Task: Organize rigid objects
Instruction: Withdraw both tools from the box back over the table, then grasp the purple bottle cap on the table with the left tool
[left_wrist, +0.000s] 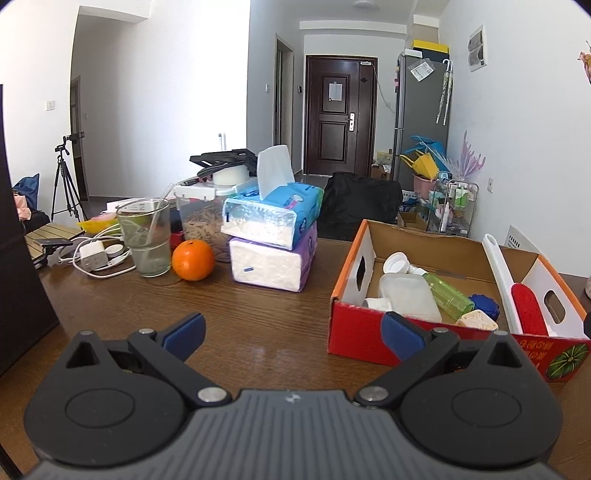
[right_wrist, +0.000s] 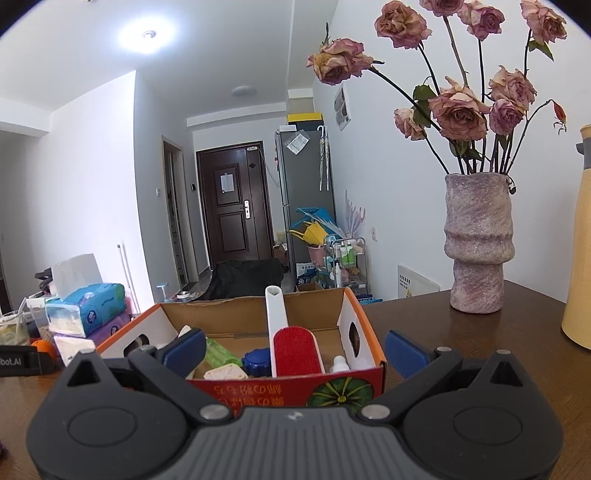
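A red cardboard box (left_wrist: 354, 334) sits on the brown wooden table (left_wrist: 258, 306), right of centre in the left wrist view. Inside lie a white-handled red lint brush (left_wrist: 526, 310), a green bottle (left_wrist: 448, 295), a blue cap (left_wrist: 484, 304), a clear plastic container (left_wrist: 408, 297) and a cream piece (left_wrist: 476, 321). My left gripper (left_wrist: 293, 338) is open and empty, just left of the box's front. My right gripper (right_wrist: 293, 349) is open and empty, facing the same box (right_wrist: 343, 391) from its front, with the brush (right_wrist: 297, 350) between its fingers' lines.
Stacked tissue packs (left_wrist: 273, 236), an orange (left_wrist: 193, 259), a glass (left_wrist: 146, 240), a charger with cables (left_wrist: 92, 254) and a lidded container (left_wrist: 199, 218) crowd the table's left. A vase of dried roses (right_wrist: 478, 240) and a yellow jug (right_wrist: 578, 258) stand right of the box.
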